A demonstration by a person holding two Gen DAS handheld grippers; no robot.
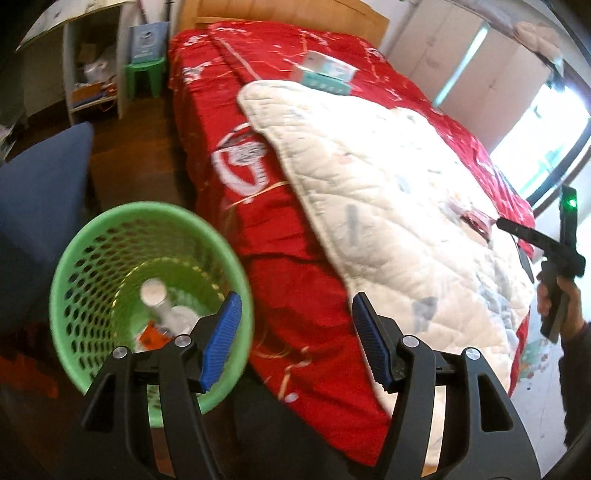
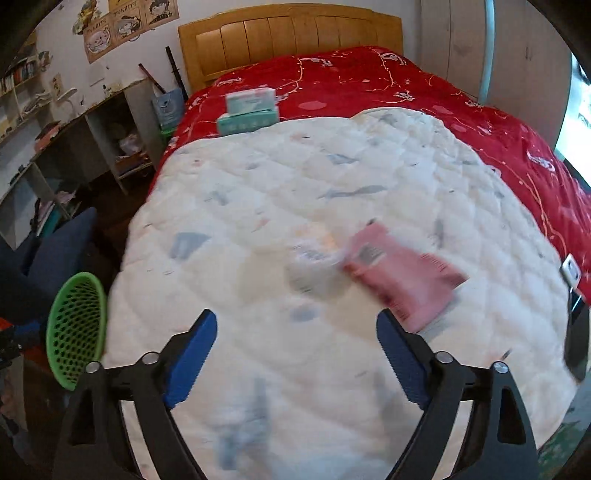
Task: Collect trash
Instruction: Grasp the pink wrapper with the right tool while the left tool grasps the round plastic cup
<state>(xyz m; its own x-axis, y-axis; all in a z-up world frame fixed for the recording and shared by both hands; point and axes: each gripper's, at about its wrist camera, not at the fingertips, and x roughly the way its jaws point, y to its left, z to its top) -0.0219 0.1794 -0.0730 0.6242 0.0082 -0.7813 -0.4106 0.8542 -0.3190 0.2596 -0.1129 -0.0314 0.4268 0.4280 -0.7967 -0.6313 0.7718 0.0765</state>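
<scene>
Green plastic on the left: the mesh waste basket [image 1: 110, 258] stands on the floor beside the bed [image 1: 295, 258], and there's a clear bottle [image 1: 162, 306] with a white cap lying inside it along with some orange scrap. The left gripper [image 1: 295, 332] hovers just past the basket's rim, its blue fingers [image 1: 221, 339] spread wide with nothing between them. Moving right, a white quilted blanket [image 2: 295, 192] covers most of the red bedspread [image 2: 369, 77]. Up near the wooden headboard [image 2: 288, 33], two stacked boxes [image 2: 249, 110] sit on the red cover. Now the trash: a pink packet [image 2: 399, 273] lies flat on the blanket, with a blurred clear wrapper [image 2: 314, 262] just beside it on the left. The right gripper [image 2: 295, 354] hangs above the blanket near them, fingers wide apart, holding nothing, its right finger close to the packet's near edge.
</scene>
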